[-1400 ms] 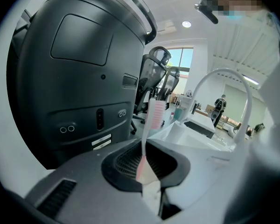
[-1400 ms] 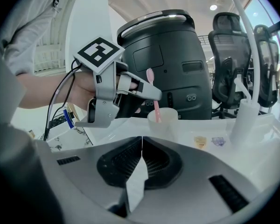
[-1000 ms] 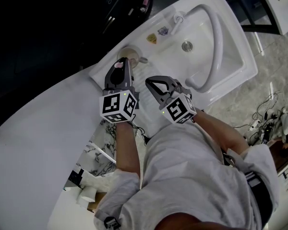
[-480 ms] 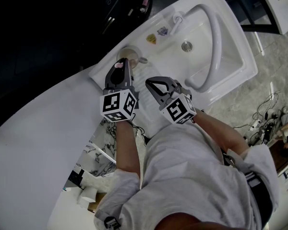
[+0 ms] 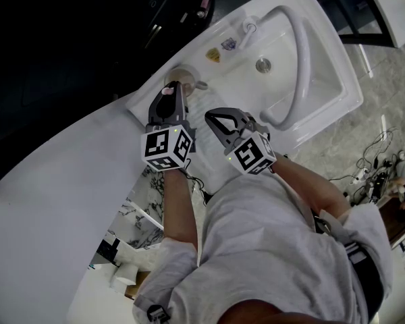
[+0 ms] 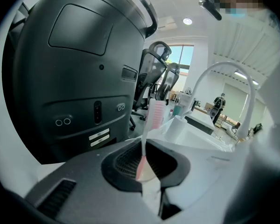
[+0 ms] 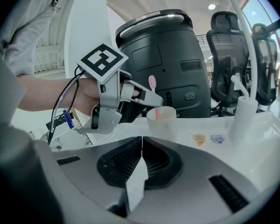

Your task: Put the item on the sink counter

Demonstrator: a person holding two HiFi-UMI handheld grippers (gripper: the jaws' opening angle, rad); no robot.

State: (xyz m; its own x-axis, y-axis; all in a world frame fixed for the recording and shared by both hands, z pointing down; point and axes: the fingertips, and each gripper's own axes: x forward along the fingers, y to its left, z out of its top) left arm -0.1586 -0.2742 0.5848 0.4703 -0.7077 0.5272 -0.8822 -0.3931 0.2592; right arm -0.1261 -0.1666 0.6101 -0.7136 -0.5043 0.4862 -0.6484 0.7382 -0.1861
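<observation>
Left tongs [image 5: 169, 92] clamped on toothbrush [image 6: 155, 115], upright, lower end in cup [image 7: 161, 121], seemingly to stand it there; right tongs [image 7: 141, 146] pinched together, empty, idle at frame centre.

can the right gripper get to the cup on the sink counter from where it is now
Probably yes. The cup stands just ahead of the right gripper with bare counter between. That gripper's jaws are shut, though, and the left gripper holds a pink toothbrush in the cup.

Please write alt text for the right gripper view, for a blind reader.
The left gripper holds a pink toothbrush upright, its lower end in a white cup on the sink counter. The right gripper is shut, empty.
</observation>
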